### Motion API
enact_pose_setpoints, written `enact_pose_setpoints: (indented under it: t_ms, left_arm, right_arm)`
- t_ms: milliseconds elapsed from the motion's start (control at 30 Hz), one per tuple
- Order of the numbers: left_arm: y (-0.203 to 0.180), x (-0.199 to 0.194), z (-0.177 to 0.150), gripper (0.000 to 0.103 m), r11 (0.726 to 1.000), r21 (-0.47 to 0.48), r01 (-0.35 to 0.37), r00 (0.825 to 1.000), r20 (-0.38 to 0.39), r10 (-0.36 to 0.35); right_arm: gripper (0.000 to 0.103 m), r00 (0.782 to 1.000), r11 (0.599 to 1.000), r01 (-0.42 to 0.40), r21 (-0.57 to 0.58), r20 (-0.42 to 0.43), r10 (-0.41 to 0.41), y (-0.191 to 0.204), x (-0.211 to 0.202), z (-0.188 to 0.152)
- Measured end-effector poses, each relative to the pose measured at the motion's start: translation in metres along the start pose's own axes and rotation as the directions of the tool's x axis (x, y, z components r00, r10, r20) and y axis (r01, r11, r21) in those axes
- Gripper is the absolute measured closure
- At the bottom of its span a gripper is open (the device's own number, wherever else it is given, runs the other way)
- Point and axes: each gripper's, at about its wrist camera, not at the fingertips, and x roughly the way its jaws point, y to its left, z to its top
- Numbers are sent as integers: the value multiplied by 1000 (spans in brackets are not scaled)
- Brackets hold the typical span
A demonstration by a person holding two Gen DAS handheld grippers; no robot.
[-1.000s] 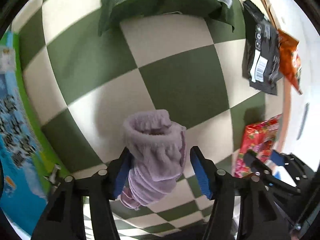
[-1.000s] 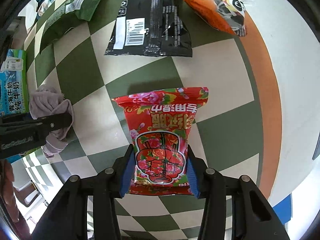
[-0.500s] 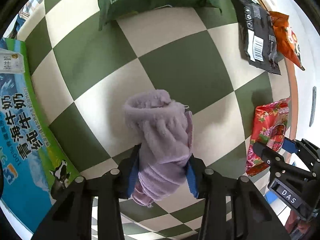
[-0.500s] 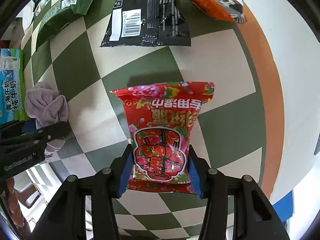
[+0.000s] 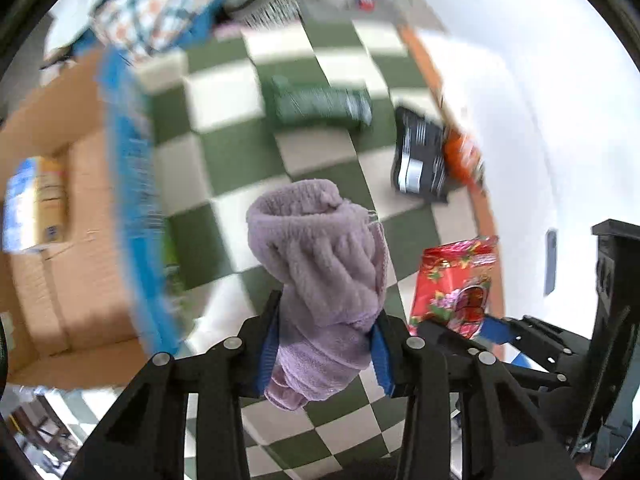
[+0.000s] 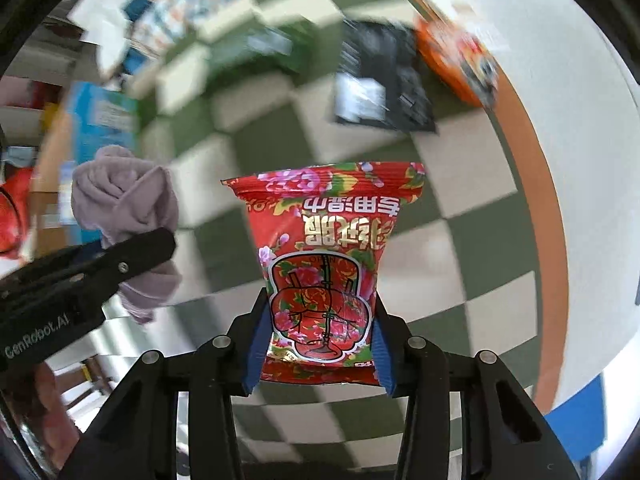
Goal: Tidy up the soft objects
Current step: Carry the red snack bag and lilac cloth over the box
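Observation:
My left gripper [image 5: 324,354] is shut on a rolled lilac fleece cloth [image 5: 320,256] and holds it up off the green and white checkered floor [image 5: 236,168]. My right gripper [image 6: 318,354] is shut on a red flowered snack bag [image 6: 326,264] and holds it in the air. The cloth [image 6: 124,204] and the left gripper's black finger [image 6: 88,276] show at the left of the right wrist view. The red bag [image 5: 456,284] shows at the right of the left wrist view.
A green packet [image 5: 320,104], a black packet [image 5: 420,164] and an orange packet [image 5: 464,156] lie on the floor ahead. A blue milk carton box [image 5: 132,208] and an open cardboard box [image 5: 60,216] stand at the left. A white wall with an orange skirting [image 6: 536,184] runs along the right.
Both grippers have lifted with their loads. The cloth and the red bag have left the floor. The views have tilted up and now show the cardboard box and the room beyond.

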Motion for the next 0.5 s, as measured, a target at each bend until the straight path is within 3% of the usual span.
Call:
enact_pose_setpoints:
  t_ms: [67,133,200,267,300,500]
  left_arm:
    - [19,-43,23,67,1000,-29,0,998,61,2]
    - [38,-74,22,67,997,-74,4,994,107,4]
    - [37,-90,41,67,994,-113,-5,990,138,21]
    - [61,-110,49,67,986,-165,-31,985,164,58]
    - [64,-122,67,67,982,-185,-46,982,170,78]
    - [168,-137,79,67,933,-331,-141,969,147,198]
  right_arm:
    - [57,999,999,-29,-35,27,30,25,-19,-4]
    - [57,997,995,-61,-79,49,65,57,-36,-3]
    - [57,993,986,-97,-135,59,105,91,-50,6]
    - [57,990,977,-117,-178,63,130,133,-50,17]
    - [57,988,970,-125,-209,62,141,157,-51,19]
    - [57,990,952,-113,-285,52,133,254,-34,42]
